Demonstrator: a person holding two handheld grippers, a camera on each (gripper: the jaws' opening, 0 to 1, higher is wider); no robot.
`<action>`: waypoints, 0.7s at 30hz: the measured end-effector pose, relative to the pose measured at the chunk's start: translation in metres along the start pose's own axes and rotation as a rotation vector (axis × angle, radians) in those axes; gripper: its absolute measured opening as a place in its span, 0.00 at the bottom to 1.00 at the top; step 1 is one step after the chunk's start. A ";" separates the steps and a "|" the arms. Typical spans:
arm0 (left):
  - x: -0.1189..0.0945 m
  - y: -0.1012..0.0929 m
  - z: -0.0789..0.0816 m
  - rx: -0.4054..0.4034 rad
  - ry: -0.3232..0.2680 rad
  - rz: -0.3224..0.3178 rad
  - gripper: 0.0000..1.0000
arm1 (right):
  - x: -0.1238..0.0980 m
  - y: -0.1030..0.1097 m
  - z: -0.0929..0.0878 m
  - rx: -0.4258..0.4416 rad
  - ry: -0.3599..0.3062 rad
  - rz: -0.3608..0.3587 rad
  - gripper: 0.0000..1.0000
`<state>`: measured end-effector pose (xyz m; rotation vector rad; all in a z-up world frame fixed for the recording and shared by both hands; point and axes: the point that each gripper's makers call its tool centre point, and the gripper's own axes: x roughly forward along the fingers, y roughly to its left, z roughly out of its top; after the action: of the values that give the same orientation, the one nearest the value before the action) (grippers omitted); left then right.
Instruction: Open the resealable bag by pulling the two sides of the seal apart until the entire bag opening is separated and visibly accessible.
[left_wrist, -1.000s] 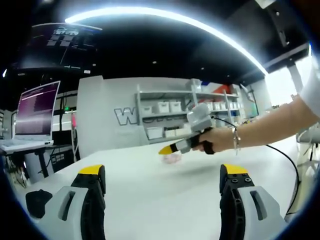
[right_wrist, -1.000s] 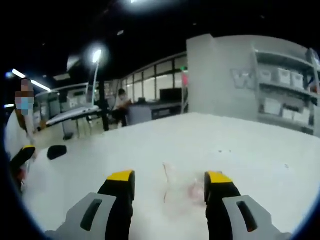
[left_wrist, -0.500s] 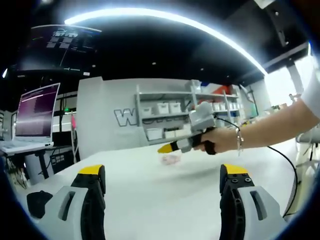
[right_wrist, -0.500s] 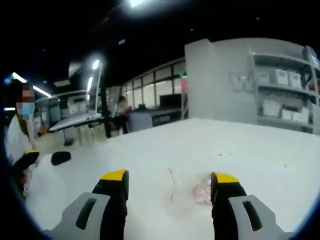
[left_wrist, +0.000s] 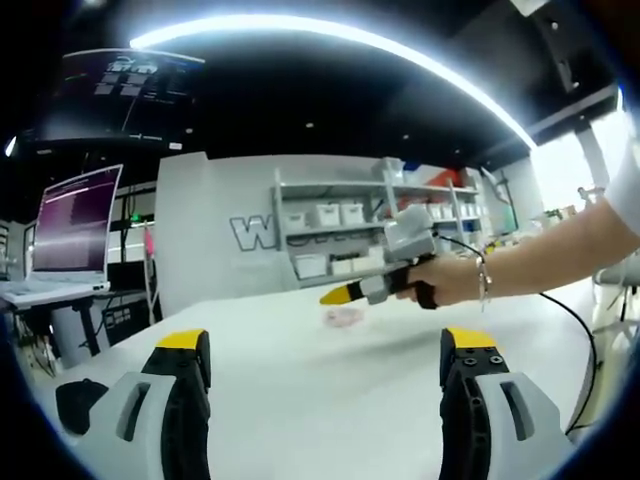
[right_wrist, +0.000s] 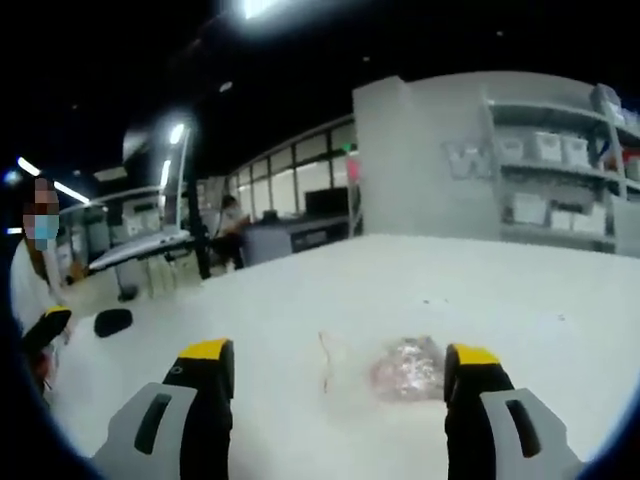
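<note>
- Currently, in the right gripper view, the resealable bag (right_wrist: 385, 368) lies flat on the white table (right_wrist: 520, 290) at lower centre of the frame, a pinkish content in its right half, its clear left part ending in a thin reddish line that may be the seal
- The right gripper (right_wrist: 340, 365) stands released, jaws wide to either side of the bag, nothing held; whether the tips touch the film cannot be told
- In the left gripper view the left gripper (left_wrist: 325, 350) is likewise released at the bottom of the frame, well apart from the bag (left_wrist: 343, 317) at mid-frame
- Risk: clear film lying flat offers little edge; closing jaws may pinch both walls together, so pulling drags the whole bag instead of parting the seal
- Risk: a bite on the pink contents rather than the lip would crush them
- Risk: with one side unheld, the light bag will probably slide across the smooth table
</note>
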<state>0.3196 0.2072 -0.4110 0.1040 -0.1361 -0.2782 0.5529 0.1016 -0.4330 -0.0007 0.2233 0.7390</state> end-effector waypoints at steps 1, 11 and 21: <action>0.000 0.000 0.000 0.000 0.001 0.001 0.93 | 0.000 0.000 0.000 -0.001 0.000 -0.001 0.89; -0.002 0.004 -0.003 -0.002 0.007 0.013 0.93 | -0.007 -0.007 0.006 -0.018 -0.033 -0.027 0.89; -0.004 0.002 -0.003 -0.004 0.007 0.009 0.93 | -0.023 -0.002 0.005 -0.006 -0.050 -0.026 0.89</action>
<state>0.3171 0.2100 -0.4138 0.1008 -0.1289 -0.2693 0.5389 0.0849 -0.4238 0.0093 0.1730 0.7127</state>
